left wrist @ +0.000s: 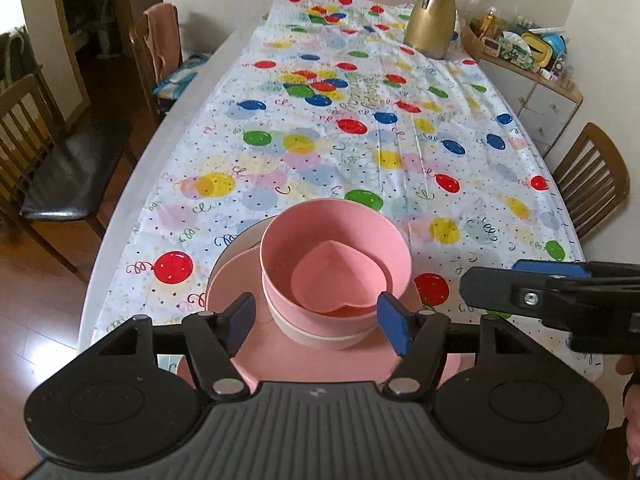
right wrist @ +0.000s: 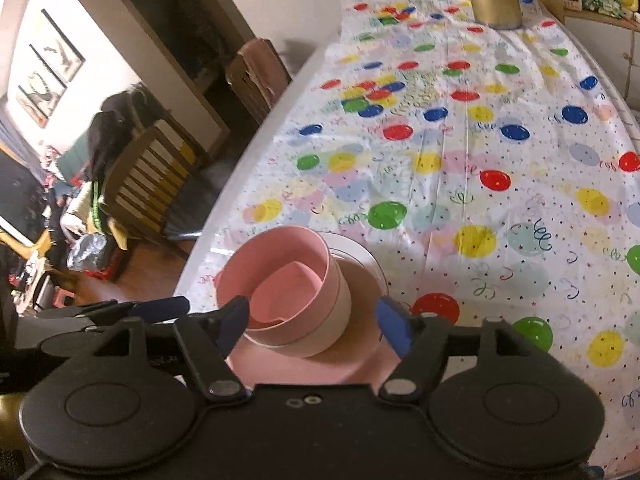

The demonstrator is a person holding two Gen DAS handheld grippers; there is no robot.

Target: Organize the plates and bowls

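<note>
In the left wrist view, two wooden chairs (left wrist: 52, 160) stand along the left edge beside the table's white rim (left wrist: 176, 128). A balloon-print tablecloth (left wrist: 400, 152) covers the table; the pale writing printed near its middle is too faint to read. At lower centre the left gripper (left wrist: 316, 320) stands wide, its blue-padded fingers (left wrist: 394, 328) on either side of the stack and nothing pressed between them. The stack lies just beyond and between those fingers: a pink bowl (left wrist: 276, 264) holding a small heart-shaped pink dish (left wrist: 336, 284) sits in a cream bowl (left wrist: 320, 338), which rests on a pink plate (left wrist: 236, 292) over a white plate (left wrist: 240, 240). At upper right a gold jug (left wrist: 430, 20) stands on the cloth, with a cluttered drawer unit (left wrist: 540, 96) behind it; no label there is legible. At the right edge the right gripper (left wrist: 552, 296) reaches in, beside a third chair (left wrist: 592, 184).

In the right wrist view, framed pictures (right wrist: 48, 68) hang at upper left. The right gripper (right wrist: 316, 320) is also spread wide and empty, the same stacked bowls (right wrist: 280, 280) low in the gap between its fingers, towards the left one.
</note>
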